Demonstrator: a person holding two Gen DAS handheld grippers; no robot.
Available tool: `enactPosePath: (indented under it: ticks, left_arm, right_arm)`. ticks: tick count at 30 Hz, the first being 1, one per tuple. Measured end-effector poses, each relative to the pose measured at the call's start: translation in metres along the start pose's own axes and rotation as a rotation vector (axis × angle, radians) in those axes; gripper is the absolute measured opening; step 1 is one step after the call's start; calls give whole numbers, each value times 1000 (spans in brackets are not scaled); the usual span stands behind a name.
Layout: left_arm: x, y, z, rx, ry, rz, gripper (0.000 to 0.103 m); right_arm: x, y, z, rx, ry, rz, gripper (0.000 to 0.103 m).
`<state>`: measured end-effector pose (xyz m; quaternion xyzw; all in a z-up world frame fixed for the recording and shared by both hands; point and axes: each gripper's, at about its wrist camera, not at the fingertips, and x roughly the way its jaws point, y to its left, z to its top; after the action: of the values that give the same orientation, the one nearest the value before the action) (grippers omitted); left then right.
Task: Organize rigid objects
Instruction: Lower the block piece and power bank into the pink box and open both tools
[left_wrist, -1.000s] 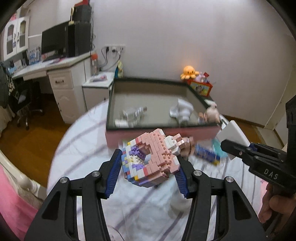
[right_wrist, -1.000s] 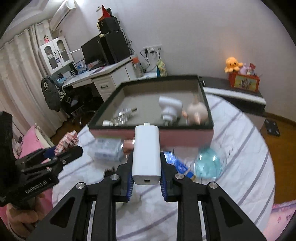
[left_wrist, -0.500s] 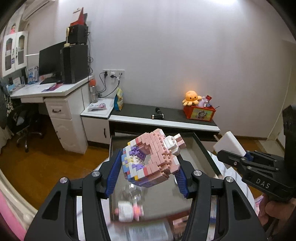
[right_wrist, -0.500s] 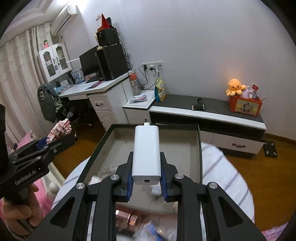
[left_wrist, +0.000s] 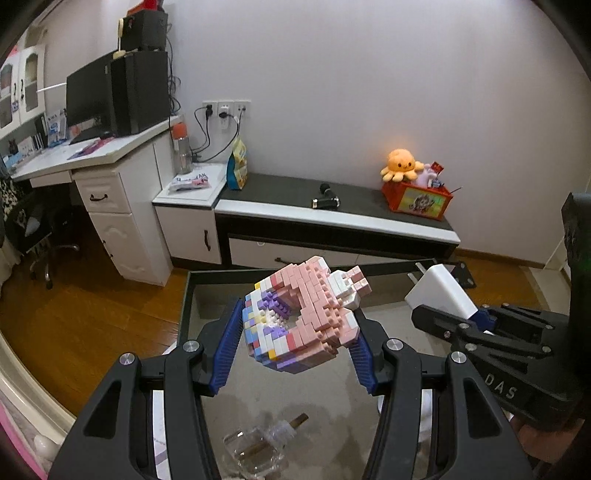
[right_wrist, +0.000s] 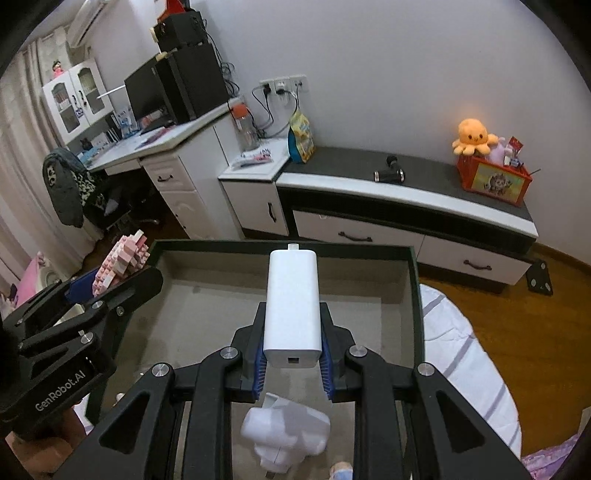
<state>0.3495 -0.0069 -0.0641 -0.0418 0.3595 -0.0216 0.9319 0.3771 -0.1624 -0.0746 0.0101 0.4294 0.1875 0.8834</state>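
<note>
My left gripper (left_wrist: 295, 347) is shut on a pink, white and purple block-built model (left_wrist: 301, 317), held above the open box (left_wrist: 184, 291). The right gripper (right_wrist: 291, 354) is shut on a white power bank (right_wrist: 293, 306), also over the box (right_wrist: 415, 291). In the left wrist view the right gripper (left_wrist: 443, 314) sits to the right with the power bank (left_wrist: 439, 291) sticking out. From the right wrist view the left gripper (right_wrist: 110, 280) and its block model (right_wrist: 122, 258) show at the left. Both hang over the box's grey floor.
Inside the box lie a clear glass bottle (left_wrist: 258, 443) and a white gadget (right_wrist: 284, 435). A striped tablecloth (right_wrist: 465, 369) lies right of the box. Beyond it are a low cabinet (right_wrist: 406, 206) with an orange plush (right_wrist: 472, 136), a desk (left_wrist: 92, 158) and wooden floor.
Both grippers travelled forward from the tablecloth in front of the box to above its inside, each keeping its object. The box's pink front wall and the items before it dropped out of view.
</note>
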Motion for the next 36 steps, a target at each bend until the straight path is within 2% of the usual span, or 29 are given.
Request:
enactPosePath:
  ticks: [6, 7, 8, 9, 10, 11, 13, 14, 16, 24, 36]
  left_arm:
    - [22, -3, 1, 12, 68, 17, 56]
    - [24, -3, 0, 15, 78, 28, 57]
    - [25, -2, -1, 19, 83, 40, 60]
    - [24, -1, -2, 21, 84, 45, 70]
    - [22, 0, -3, 19, 81, 53, 77]
    - [19, 3, -4, 12, 76, 68, 80]
    - [10, 11, -4, -18, 61, 74, 92]
    - [7, 14, -5, -27, 56, 74, 96]
    - [-2, 20, -5, -38, 36, 87, 103]
    - [-35, 19, -6, -18, 5, 127, 103]
    - [-139, 14, -27, -27, -108, 128, 103]
  right_arm:
    - [15, -5, 0, 15, 34, -4, 24]
    - [17, -5, -1, 12, 36, -3, 27]
    - [18, -5, -1, 8, 42, -1, 32]
    - [18, -4, -2, 6, 45, -3, 48]
    - [16, -4, -2, 5, 40, -14, 60]
    - [15, -5, -2, 8, 35, -30, 64]
    - [11, -9, -2, 36, 25, -38, 86]
    - [8, -13, -2, 63, 17, -28, 89]
    - [4, -17, -2, 97, 16, -17, 103]
    - [-25, -12, -4, 149, -35, 29, 103]
    - [-121, 14, -39, 98, -167, -5, 103]
